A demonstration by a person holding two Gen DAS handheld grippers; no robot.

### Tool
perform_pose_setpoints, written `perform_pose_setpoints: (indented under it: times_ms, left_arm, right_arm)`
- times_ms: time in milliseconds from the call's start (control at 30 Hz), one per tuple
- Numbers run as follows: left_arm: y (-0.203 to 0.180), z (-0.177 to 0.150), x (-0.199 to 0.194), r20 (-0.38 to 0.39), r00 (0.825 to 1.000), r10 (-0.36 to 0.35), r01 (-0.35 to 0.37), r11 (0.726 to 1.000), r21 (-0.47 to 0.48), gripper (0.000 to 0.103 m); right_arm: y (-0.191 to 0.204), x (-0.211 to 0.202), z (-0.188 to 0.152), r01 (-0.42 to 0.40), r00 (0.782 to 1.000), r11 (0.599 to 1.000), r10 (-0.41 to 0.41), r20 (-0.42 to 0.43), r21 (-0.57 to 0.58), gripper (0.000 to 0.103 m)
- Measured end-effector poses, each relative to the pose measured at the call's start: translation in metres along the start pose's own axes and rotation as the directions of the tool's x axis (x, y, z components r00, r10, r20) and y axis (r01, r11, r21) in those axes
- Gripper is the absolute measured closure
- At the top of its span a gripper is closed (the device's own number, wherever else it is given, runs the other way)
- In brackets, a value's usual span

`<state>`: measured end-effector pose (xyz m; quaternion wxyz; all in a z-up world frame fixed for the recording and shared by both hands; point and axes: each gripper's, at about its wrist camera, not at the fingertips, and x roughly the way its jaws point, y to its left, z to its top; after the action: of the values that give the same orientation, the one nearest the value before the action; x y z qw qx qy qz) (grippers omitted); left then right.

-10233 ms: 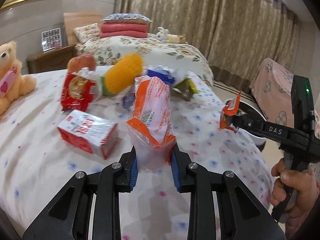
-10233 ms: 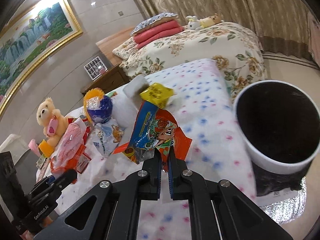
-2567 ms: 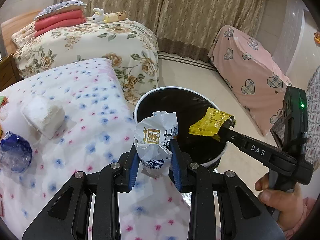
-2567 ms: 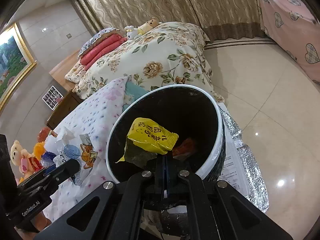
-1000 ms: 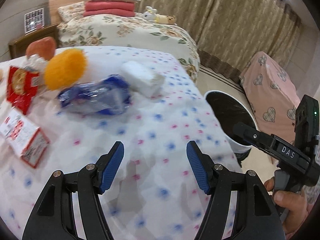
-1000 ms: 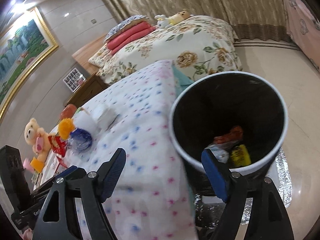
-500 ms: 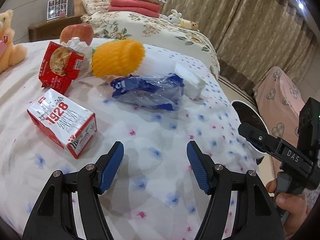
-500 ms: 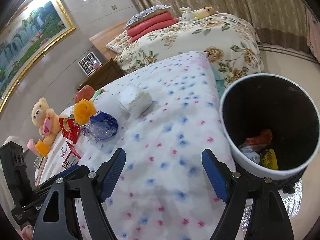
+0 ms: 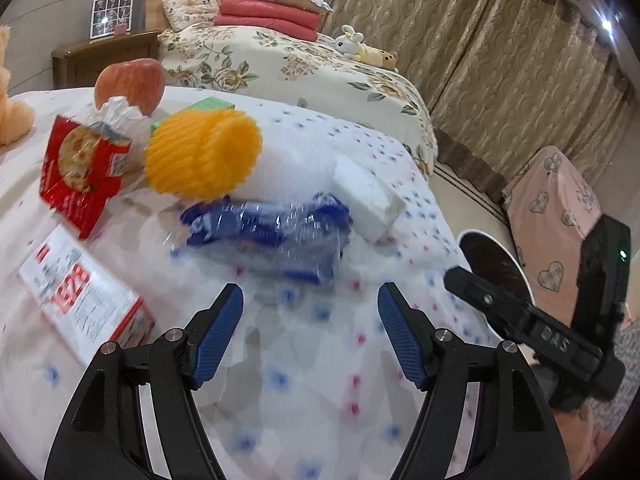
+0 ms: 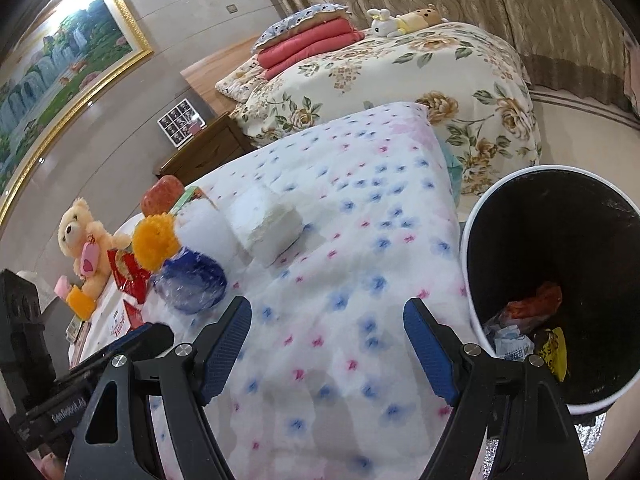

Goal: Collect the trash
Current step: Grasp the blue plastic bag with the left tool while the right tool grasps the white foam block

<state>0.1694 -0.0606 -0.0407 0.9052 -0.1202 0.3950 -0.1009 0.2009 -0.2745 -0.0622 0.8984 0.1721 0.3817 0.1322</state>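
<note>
My left gripper [image 9: 310, 334] is open and empty, just short of a blue plastic wrapper [image 9: 272, 236] on the spotted bedspread [image 9: 304, 420]. A white foam block [image 9: 366, 202], an orange foam net [image 9: 202, 158], a red snack packet [image 9: 80, 170] and a red-and-white carton [image 9: 86, 300] lie around it. My right gripper [image 10: 326, 346] is open and empty over the bedspread [image 10: 344, 280], beside the white-rimmed bin [image 10: 472, 216] that holds several wrappers [image 10: 528, 326]. The blue wrapper [image 10: 188, 280] and foam block [image 10: 266, 226] show ahead of it.
An apple [image 9: 130, 84] and a green box [image 9: 208, 104] sit behind the orange net. A teddy bear [image 10: 86, 248] sits at the bed's far side. A second bed with a floral cover [image 9: 312, 68] stands beyond. The bin [image 9: 494, 268] is off the bed's right edge.
My left gripper has moved closer to the blue wrapper, which now sits just ahead of the fingers. My right gripper has shifted slightly left along the bed. Both stay open.
</note>
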Motion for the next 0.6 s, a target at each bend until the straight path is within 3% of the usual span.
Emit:
perform_pose_setpoints:
  times_ms: [133, 200, 233, 267, 300, 600]
  left_arm:
    - [0.004, 0.008, 0.012, -0.004, 1.000, 0.024, -0.025, 0.999, -0.029, 0.035]
    - [0.008, 0.009, 0.016, -0.014, 1.000, 0.017, -0.018, 0.999, -0.038, 0.057]
    - [0.011, 0.009, 0.019, -0.024, 1.000, 0.007, -0.008, 0.999, -0.043, 0.059]
    - [0.013, 0.009, 0.019, -0.024, 1.000, -0.001, 0.000, 0.999, -0.046, 0.072]
    - [0.014, 0.009, 0.020, -0.027, 1.000, -0.013, 0.011, 0.999, -0.045, 0.094]
    - [0.019, -0.001, 0.005, -0.028, 0.999, -0.045, 0.045, 0.999, -0.007, 0.099]
  right_arm:
    - [-0.001, 0.003, 0.005, -0.006, 1.000, 1.000, 0.006, 0.001, 0.003, 0.023]
    - [0.001, 0.007, 0.009, -0.020, 1.000, 1.000, 0.020, 0.000, -0.006, 0.023]
    - [0.003, 0.010, 0.011, -0.029, 1.000, 1.000, 0.029, -0.001, -0.012, 0.023]
    - [0.006, 0.012, 0.012, -0.037, 0.999, 0.999, 0.037, -0.003, -0.018, 0.023]
    - [0.009, 0.016, 0.015, -0.047, 0.999, 0.998, 0.047, -0.005, -0.030, 0.023]
    - [0.038, 0.052, 0.034, -0.069, 0.997, 0.981, 0.060, -0.057, -0.184, 0.023]
